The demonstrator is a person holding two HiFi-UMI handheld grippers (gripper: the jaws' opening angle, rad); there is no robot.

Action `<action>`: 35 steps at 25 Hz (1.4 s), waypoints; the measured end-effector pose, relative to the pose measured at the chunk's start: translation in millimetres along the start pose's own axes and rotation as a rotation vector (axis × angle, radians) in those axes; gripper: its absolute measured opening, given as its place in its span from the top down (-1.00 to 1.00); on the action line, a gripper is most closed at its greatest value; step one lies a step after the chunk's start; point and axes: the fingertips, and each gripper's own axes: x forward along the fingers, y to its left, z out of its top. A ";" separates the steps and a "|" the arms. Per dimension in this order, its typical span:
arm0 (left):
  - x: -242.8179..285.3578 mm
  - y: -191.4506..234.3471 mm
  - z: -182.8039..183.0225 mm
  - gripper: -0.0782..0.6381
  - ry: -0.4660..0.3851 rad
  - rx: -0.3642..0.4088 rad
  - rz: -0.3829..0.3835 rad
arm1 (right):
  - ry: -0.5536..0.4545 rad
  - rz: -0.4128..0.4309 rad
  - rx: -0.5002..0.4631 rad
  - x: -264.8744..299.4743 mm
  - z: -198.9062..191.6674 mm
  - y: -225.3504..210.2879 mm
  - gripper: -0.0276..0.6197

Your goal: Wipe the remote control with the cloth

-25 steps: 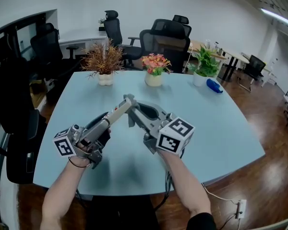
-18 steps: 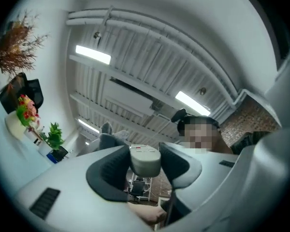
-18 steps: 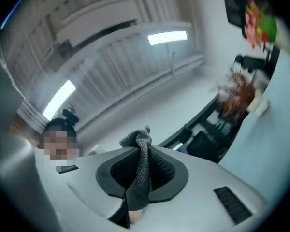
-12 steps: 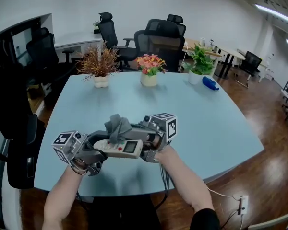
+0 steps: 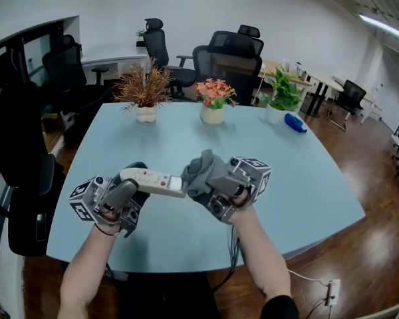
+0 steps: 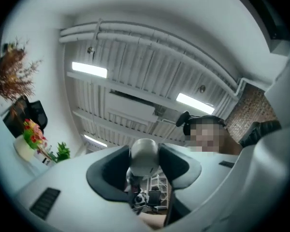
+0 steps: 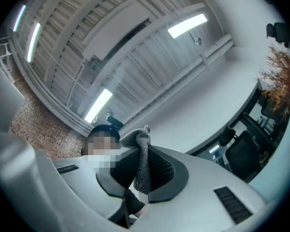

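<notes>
The cloth (image 5: 201, 173) hides one end of the remote control (image 5: 153, 179).

Above the near half of the table (image 5: 306, 171) the remote (image 5: 156, 180) lies crosswise, with the cloth (image 5: 201, 171) at its right end. Along the far side, left to right, stand a shrub (image 5: 144, 88), flowers (image 5: 215, 95), a leafy plant (image 5: 283, 92) and a bottle (image 5: 296, 121). Chairs (image 5: 233, 52) stand behind the table.

Head view steeply down over table (image 5: 306, 171), both gripper views close-up, tilted upward, sharing the ceiling (image 6: 150, 57)
</notes>
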 end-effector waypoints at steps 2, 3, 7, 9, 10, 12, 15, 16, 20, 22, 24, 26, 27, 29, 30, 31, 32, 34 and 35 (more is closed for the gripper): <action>-8.8 10.3 12.5 0.28 -0.056 0.000 0.065 | 0.006 -0.030 -0.085 2.1 3.0 1.7 0.84; -12.3 13.8 16.4 0.28 -0.077 -0.003 0.087 | 0.029 -0.069 -0.127 4.1 -0.9 -3.5 0.84; -18.0 20.1 18.9 0.28 -0.107 -0.013 0.117 | 0.083 -0.226 -0.219 0.3 -14.1 -34.9 0.84; -18.0 18.3 17.6 0.28 -0.103 -0.019 0.098 | 0.024 -0.360 -0.222 -17.7 -1.5 -57.0 0.84; -15.8 16.2 15.9 0.28 -0.097 -0.022 0.087 | -0.004 -0.472 -0.202 -31.9 3.8 -73.9 0.84; -10.0 16.4 9.4 0.28 -0.069 -0.016 0.100 | -0.002 -0.774 -0.158 -70.3 3.4 -113.7 0.84; -15.1 45.5 -4.2 0.28 0.057 0.103 0.297 | 0.130 -1.152 -0.203 -124.4 -0.9 -143.3 0.84; -22.2 61.8 -10.2 0.28 0.127 0.167 0.409 | 0.171 -1.226 -0.239 -134.7 1.7 -143.6 0.84; -70.4 134.9 -39.6 0.28 0.519 0.435 0.921 | 0.375 -1.393 -0.335 -157.2 -3.0 -143.6 0.84; -86.4 156.9 -47.0 0.28 0.671 0.536 1.121 | 0.555 -1.426 -0.353 -163.3 -23.0 -150.1 0.84; -93.8 168.7 -54.3 0.28 0.795 0.629 1.237 | 0.759 -1.447 -0.379 -171.1 -46.5 -157.0 0.84; -98.7 175.2 -67.6 0.26 0.930 0.692 1.277 | 0.936 -1.459 -0.411 -179.9 -66.1 -161.1 0.84; -101.9 176.7 -76.0 0.25 0.994 0.696 1.280 | 1.004 -1.459 -0.424 -183.8 -73.8 -162.2 0.84; -110.2 176.0 -91.6 0.25 1.096 0.650 1.280 | 1.108 -1.446 -0.444 -189.0 -86.8 -164.2 0.84; -114.2 174.6 -97.9 0.24 1.133 0.614 1.277 | 1.149 -1.436 -0.451 -190.1 -92.5 -164.8 0.84; -117.4 173.0 -103.8 0.22 1.166 0.575 1.268 | 1.183 -1.428 -0.457 -190.4 -96.9 -164.9 0.84; -119.9 171.5 -109.8 0.18 1.198 0.534 1.254 | 1.210 -1.424 -0.466 -190.1 -99.9 -164.7 0.84; -123.5 168.9 -119.8 0.16 1.240 0.442 1.221 | 1.248 -1.420 -0.486 -190.3 -103.6 -164.8 0.84; -124.7 167.1 -122.4 0.08 1.244 0.396 1.207 | 1.261 -1.419 -0.493 -190.8 -105.4 -165.4 0.84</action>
